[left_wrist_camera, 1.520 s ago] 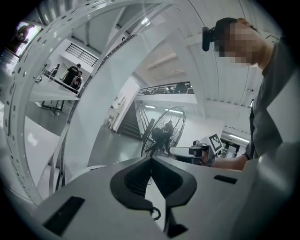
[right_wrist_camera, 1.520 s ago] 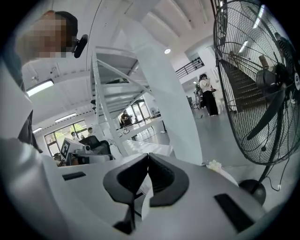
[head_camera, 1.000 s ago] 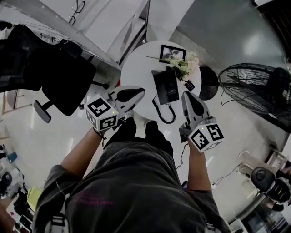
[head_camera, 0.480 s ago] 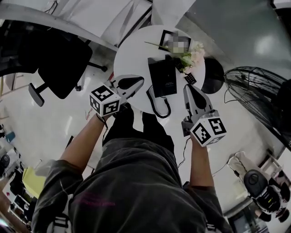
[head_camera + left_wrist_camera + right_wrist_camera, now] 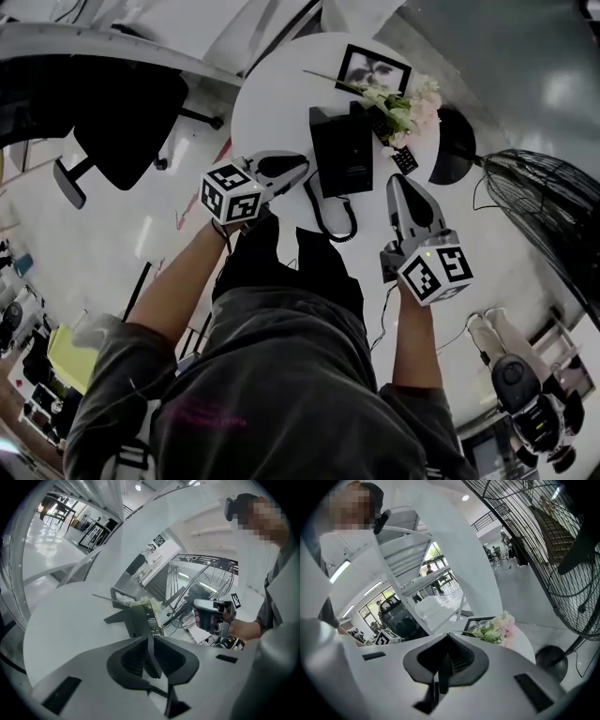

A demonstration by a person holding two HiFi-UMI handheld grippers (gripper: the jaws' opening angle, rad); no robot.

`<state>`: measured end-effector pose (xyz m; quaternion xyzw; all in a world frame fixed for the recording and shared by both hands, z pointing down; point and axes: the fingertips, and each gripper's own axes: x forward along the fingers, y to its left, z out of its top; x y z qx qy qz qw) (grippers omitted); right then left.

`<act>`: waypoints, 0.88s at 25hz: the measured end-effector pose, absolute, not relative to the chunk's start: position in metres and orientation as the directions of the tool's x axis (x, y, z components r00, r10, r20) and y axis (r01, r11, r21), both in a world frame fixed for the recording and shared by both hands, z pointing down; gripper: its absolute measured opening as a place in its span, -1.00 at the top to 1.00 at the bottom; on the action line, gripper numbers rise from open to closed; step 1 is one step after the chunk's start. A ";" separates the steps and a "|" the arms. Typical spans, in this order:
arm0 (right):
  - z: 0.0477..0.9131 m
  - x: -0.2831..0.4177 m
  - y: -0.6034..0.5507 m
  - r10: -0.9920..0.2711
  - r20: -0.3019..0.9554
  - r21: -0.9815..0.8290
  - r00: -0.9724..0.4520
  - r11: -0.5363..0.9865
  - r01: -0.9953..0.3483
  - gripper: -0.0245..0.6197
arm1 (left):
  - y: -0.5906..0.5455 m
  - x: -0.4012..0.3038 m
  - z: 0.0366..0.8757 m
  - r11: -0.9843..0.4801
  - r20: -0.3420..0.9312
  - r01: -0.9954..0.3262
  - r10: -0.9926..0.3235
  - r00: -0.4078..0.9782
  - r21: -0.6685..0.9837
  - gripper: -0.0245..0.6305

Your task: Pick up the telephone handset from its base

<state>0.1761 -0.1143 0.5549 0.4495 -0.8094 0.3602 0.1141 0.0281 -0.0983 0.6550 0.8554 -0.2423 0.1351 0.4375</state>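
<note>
A black telephone (image 5: 342, 155) lies on the round white table (image 5: 272, 103), its handset resting along the base. Its coiled cord (image 5: 330, 217) loops toward the table's near edge. My left gripper (image 5: 302, 168) hovers just left of the phone, by the cord's start. Its jaws have just been opening and stand a narrow gap apart with nothing held. In the left gripper view the phone (image 5: 137, 620) shows beyond the left gripper (image 5: 150, 639), apart from it. My right gripper (image 5: 399, 182) hangs off the phone's right near corner, jaws together and empty; the right gripper (image 5: 446, 637) faces the flowers.
A framed picture (image 5: 373, 69), a bunch of flowers (image 5: 405, 105) and a small keypad (image 5: 403, 160) sit on the table behind and right of the phone. A black office chair (image 5: 122, 112) stands left. A floor fan (image 5: 553, 220) and its dark round base (image 5: 454, 146) stand right.
Both grippers have sunk toward the table. The left one now sits close beside the phone's left edge; the right one has drawn nearer the phone's right corner.
</note>
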 end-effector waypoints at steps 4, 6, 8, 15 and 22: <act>0.567 0.178 -0.112 -0.634 0.527 -0.480 -0.566 0.327 -0.814 0.87 | -0.095 0.035 0.674 -0.469 0.438 -0.510 -0.262 0.860 0.721 0.66; 0.571 0.179 -0.112 -0.629 0.535 -0.482 -0.564 0.321 -0.815 0.87 | -0.094 0.040 0.682 -0.455 0.429 -0.493 -0.244 0.870 0.742 0.62; 0.576 0.179 -0.111 -0.624 0.542 -0.483 -0.563 0.317 -0.816 0.87 | -0.095 0.045 0.687 -0.444 0.415 -0.475 -0.231 0.880 0.760 0.60; 0.585 0.183 -0.106 -0.615 0.559 -0.482 -0.556 0.304 -0.822 0.87 | -0.094 0.057 0.700 -0.413 0.388 -0.429 -0.183 0.903 0.803 0.51; 0.592 0.186 -0.103 -0.615 0.571 -0.484 -0.544 0.283 -0.828 0.87 | -0.098 0.064 0.704 -0.421 0.387 -0.419 -0.164 0.907 0.804 0.59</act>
